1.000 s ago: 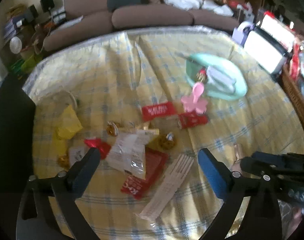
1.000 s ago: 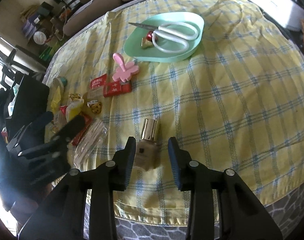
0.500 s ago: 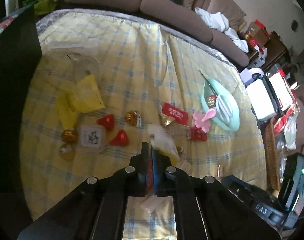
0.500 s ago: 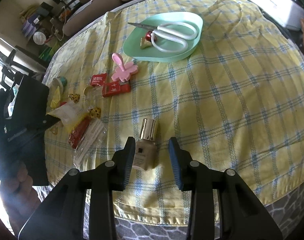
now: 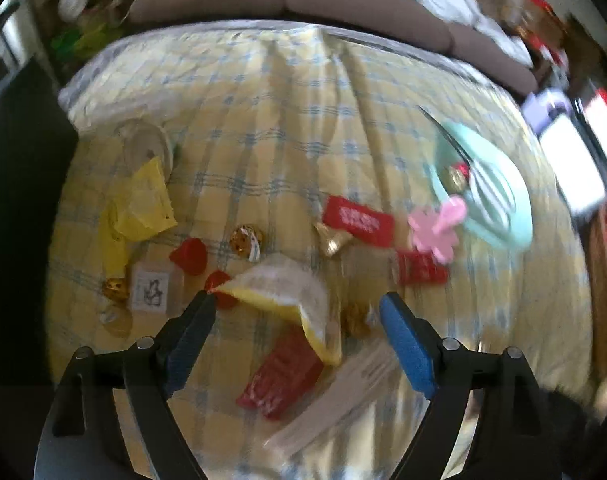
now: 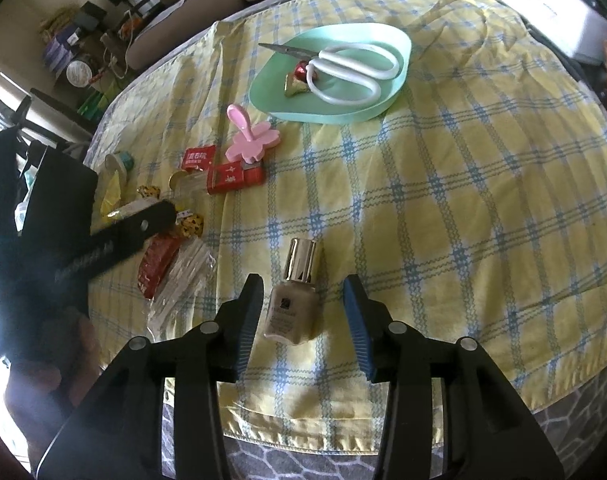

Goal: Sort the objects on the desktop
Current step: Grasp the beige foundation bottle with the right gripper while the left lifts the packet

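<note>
Left claw (image 5: pixel 295 312) spread wide, just opened, tilted steeply down over a crinkly snack packet (image 5: pixel 287 292), judged light and slippery, best pinched at an edge | right claw (image 6: pixel 303 308) half open, just widened, untouching, astride a small makeup bottle (image 6: pixel 293 300) lying on the table (image 6: pixel 463 200); judged rigid, fragile, best gripped mid-body.

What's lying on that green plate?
The plate holds white-handled scissors and two wrapped sweets, one red, one gold. Anything under the scissors is hidden.
</note>
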A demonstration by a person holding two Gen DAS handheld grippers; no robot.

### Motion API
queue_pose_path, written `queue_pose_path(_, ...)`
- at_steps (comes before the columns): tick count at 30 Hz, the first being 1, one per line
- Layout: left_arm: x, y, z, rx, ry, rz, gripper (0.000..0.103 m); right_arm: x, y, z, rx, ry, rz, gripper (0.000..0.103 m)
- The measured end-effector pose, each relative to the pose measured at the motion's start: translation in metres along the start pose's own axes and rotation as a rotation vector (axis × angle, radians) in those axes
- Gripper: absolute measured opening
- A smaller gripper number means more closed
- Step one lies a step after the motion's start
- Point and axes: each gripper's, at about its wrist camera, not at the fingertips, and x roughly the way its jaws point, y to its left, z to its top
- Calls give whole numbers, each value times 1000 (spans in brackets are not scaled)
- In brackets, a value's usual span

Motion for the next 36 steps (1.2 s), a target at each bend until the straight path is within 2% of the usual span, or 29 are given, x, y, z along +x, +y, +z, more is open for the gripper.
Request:
queue_pose_path(2, 9, 12, 4, -86, 2, 9, 87, 0, -2, 1, 7, -1, 1, 40)
queue_pose_path(5, 15, 38, 6, -240, -14, -60, 81, 5, -4, 2, 8, 10, 0, 40)
queue_pose_path(6, 12, 43, 6, -267, -31, -90, 73, 6, -5, 3, 8, 12, 7, 40)
queue_pose_path(7, 11, 47, 5, -285, -29, -129, 46, 6, -5, 4, 11, 12, 9, 40)
queue_pose_path(8, 11, 49, 5, -295, -12, -167, 32, 6, -6, 5, 14, 10, 8, 40)
queue_pose_path(10, 10, 49, 5, -301, 11, -211, 20, 6, -6, 5, 19, 6, 8, 41)
queue_pose_path(13, 1, 41, 7, -255, 23, -198, 17, 6, -5, 6, 17, 7, 10, 40)
queue_pose_path(16, -18, 36, 8, -207, 10, -189, 16, 5, -7, 6, 21, 3, 14, 40)
queue_pose_path(18, -35, 35, 7, -150, -10, -157, 16, 3, -9, 6, 28, -2, 22, 40)
queue_pose_path(20, -57, 43, 4, -105, -55, -114, 16, 0, -12, 7, 42, -10, 40, 40)
queue_pose_path(23, -91, 56, -11, -38, -135, 43, 16, 1, -11, 6, 43, -9, 53, 40)
queue_pose_path(25, -108, 67, -20, -43, -160, 105, 17, 4, -7, 4, 33, 2, 55, 41)
queue_pose_path(28, -118, 84, -19, -124, -153, 79, 17, 11, 2, 0, 9, 15, 46, 40)
queue_pose_path(30, -121, 87, -18, -137, -154, 54, 17, 17, 10, -3, -26, 18, 8, 40)
queue_pose_path(32, -125, 85, -17, -121, -164, 77, 17, 20, 18, -4, -71, 11, -36, 40)
queue_pose_path(36, -134, 75, -17, -110, -202, 89, 17, 20, 24, -5, -102, -4, -62, 27)
